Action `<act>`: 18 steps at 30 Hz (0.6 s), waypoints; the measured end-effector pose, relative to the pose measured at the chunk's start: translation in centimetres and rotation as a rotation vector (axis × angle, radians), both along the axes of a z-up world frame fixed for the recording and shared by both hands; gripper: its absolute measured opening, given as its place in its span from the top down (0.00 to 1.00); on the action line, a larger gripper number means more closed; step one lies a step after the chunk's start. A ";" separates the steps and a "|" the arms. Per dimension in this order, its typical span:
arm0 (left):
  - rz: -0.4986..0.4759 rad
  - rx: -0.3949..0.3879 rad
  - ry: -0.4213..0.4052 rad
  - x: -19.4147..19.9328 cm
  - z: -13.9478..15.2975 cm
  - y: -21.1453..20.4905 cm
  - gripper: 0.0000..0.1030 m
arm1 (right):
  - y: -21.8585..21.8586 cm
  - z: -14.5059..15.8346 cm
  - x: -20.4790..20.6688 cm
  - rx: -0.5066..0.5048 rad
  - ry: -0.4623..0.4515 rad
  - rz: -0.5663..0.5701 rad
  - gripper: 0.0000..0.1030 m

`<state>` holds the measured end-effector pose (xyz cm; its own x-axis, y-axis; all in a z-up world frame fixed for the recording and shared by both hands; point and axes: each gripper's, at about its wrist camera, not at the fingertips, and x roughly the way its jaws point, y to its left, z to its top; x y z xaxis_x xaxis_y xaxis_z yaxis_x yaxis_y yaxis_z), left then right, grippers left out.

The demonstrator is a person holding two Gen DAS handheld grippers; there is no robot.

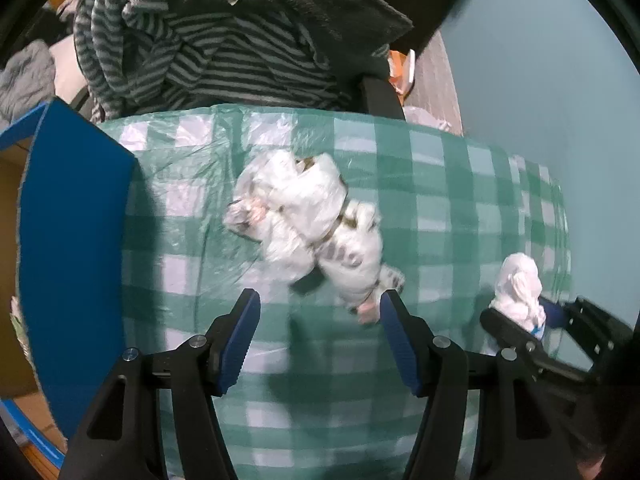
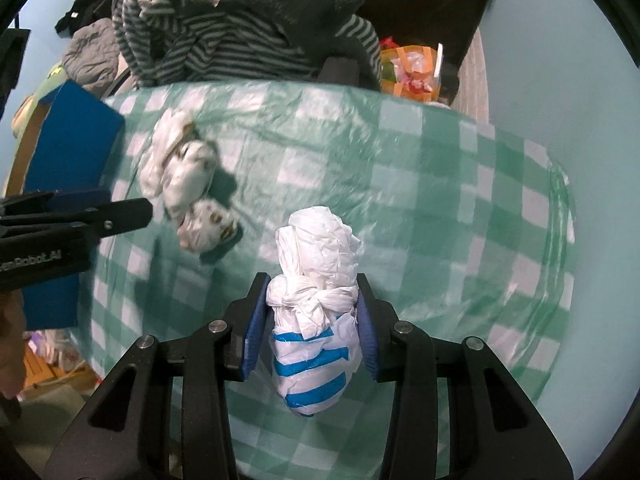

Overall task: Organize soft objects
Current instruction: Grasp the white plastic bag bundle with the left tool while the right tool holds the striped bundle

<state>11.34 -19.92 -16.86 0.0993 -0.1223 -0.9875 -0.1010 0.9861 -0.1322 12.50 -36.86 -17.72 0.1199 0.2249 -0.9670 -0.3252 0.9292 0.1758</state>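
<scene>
A knotted white plastic bag with dark print (image 1: 316,220) lies on the green checked tablecloth (image 1: 440,200). My left gripper (image 1: 320,304) hovers just in front of it, open, with nothing between its blue pads. My right gripper (image 2: 312,296) is shut on a second knotted white bag with blue stripes (image 2: 316,312), held above the cloth. That bag also shows in the left wrist view as a white bundle (image 1: 518,288) at the right. The printed bag (image 2: 188,184) lies left of the right gripper, with the left gripper's finger (image 2: 120,212) beside it.
A blue-sided cardboard box (image 1: 76,240) stands open at the table's left edge. A chair piled with striped and dark fleece clothing (image 1: 208,40) stands behind the table. An orange bag (image 2: 412,72) sits on the floor behind, near the pale blue wall (image 1: 540,60).
</scene>
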 end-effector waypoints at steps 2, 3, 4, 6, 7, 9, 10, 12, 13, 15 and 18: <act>0.040 0.009 0.003 0.6 -0.2 -0.3 0.28 | -0.2 0.0 0.7 0.006 -0.002 0.002 0.61; 0.053 0.013 -0.002 0.8 -0.3 -0.4 0.28 | -0.2 0.1 0.9 0.008 -0.003 0.005 0.61; 0.067 0.020 -0.005 1.2 -0.5 -0.7 0.28 | -0.2 0.1 1.1 0.010 -0.005 0.008 0.61; 0.077 0.031 0.010 1.7 -1.0 -0.9 0.28 | -0.3 0.1 1.4 0.013 -0.005 0.011 0.61; 0.082 0.040 0.024 2.1 -1.4 -1.0 0.28 | -0.3 0.0 1.6 0.015 -0.004 0.011 0.61; 0.092 0.052 0.041 2.6 -2.0 -1.2 0.28 | -0.3 -0.1 2.0 0.019 0.000 0.009 0.61; 0.095 0.062 0.044 2.9 -2.3 -1.2 0.28 | -0.4 -0.1 2.1 0.022 0.001 0.009 0.61; 0.098 0.090 0.058 3.6 -3.0 -1.2 0.28 | -0.6 -0.2 2.3 0.028 0.005 0.008 0.61; 0.099 0.101 0.072 3.9 -3.5 -1.2 0.28 | -0.6 -0.2 2.4 0.031 0.006 0.008 0.61; 0.102 0.109 0.086 4.2 -4.1 -1.1 0.28 | -0.7 -0.2 2.6 0.037 0.007 0.007 0.61; 0.091 0.116 0.094 4.4 -4.8 -1.1 0.28 | -0.8 -0.3 2.8 0.039 0.010 0.007 0.61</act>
